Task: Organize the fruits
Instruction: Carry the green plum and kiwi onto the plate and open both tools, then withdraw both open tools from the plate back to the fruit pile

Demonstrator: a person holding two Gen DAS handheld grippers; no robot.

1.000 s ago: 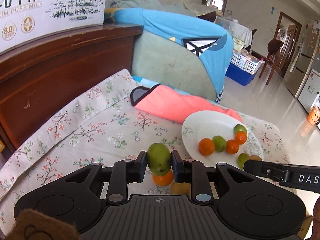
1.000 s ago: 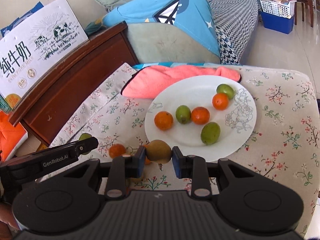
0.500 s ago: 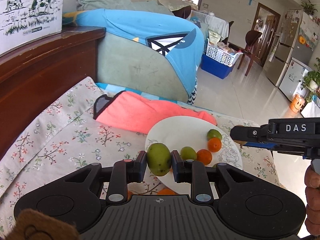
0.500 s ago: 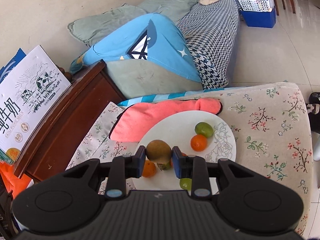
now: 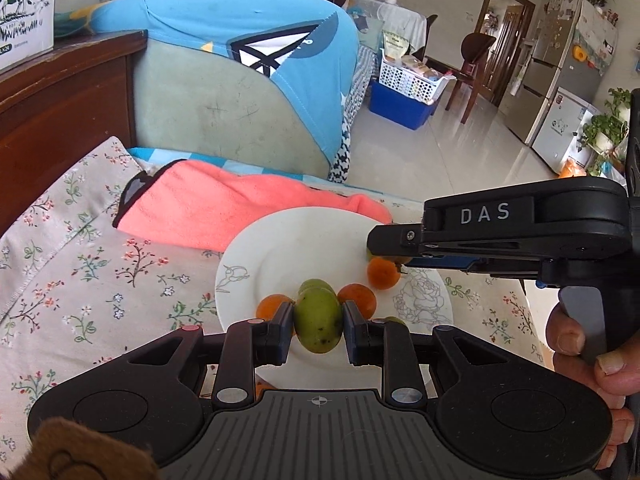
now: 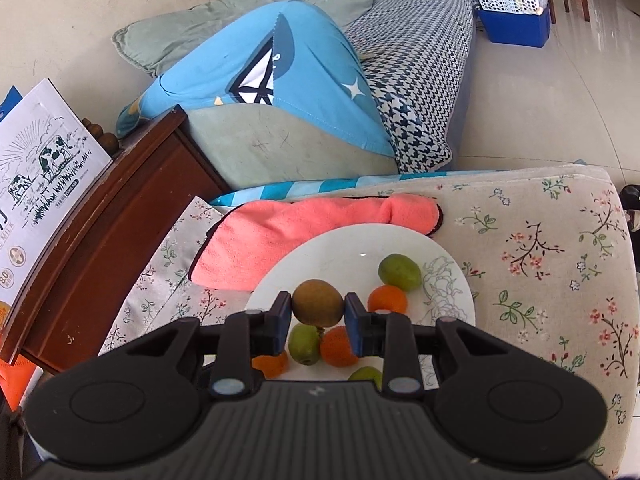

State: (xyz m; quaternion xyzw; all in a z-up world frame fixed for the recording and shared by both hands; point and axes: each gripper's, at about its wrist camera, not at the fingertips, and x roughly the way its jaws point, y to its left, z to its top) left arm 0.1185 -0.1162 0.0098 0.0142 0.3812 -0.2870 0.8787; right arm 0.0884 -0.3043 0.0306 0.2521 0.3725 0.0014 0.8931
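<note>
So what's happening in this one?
A person is sorting fruit with a gripper in each hand. The left gripper is shut on a green fruit; the right gripper is shut on a brownish fruit. Both hang over a white plate that already holds several orange and green fruits.

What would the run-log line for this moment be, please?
left gripper: shut on green fruit | right gripper: shut on brownish fruit | both above plate
</note>
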